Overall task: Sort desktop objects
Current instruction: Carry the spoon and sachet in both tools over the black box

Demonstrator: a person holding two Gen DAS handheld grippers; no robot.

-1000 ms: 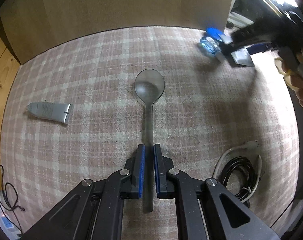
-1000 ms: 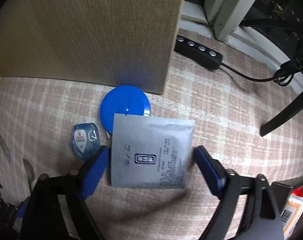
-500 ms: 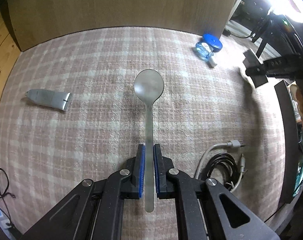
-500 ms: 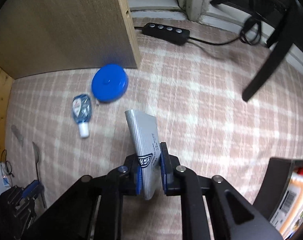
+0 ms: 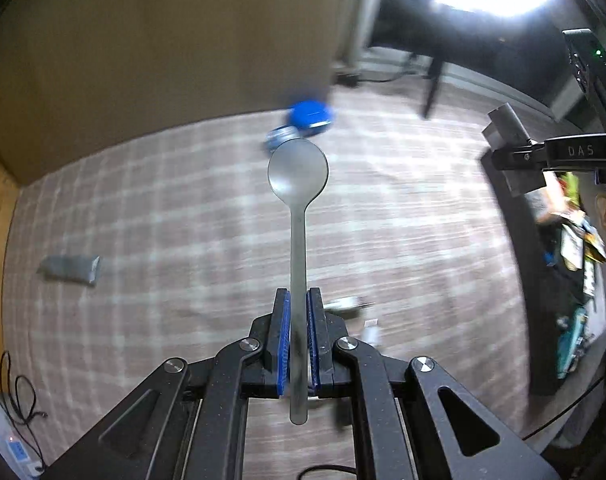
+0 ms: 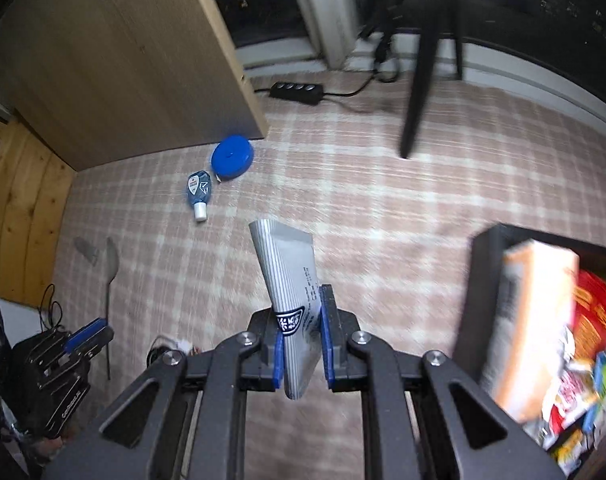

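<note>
A: What has the left hand-held gripper (image 5: 298, 334) got?
B: A grey spoon (image 5: 297, 240). The blue pads are pressed tight on its handle, with the bowl pointing away, held up above the checked cloth (image 5: 183, 220).

A: And the right hand-held gripper (image 6: 301, 340)?
B: Closed on a silver packet (image 6: 291, 288) with dark print. The packet stands up between the pads, leaning a little to the left, clear of the cloth.

A: What lies on the cloth itself?
B: A round blue tape measure (image 6: 231, 157) near the far edge, just by the corner of the wooden board (image 6: 123, 64). A small blue bottle (image 6: 199, 192) with a white cap lies just beside it. A grey tube (image 5: 69, 269) lies well apart, toward the left edge.

A: Anything on the right?
B: A black bin (image 6: 479, 280) at the right edge, with an orange box (image 6: 531, 320) and bright wrappers inside, all blurred.
</note>
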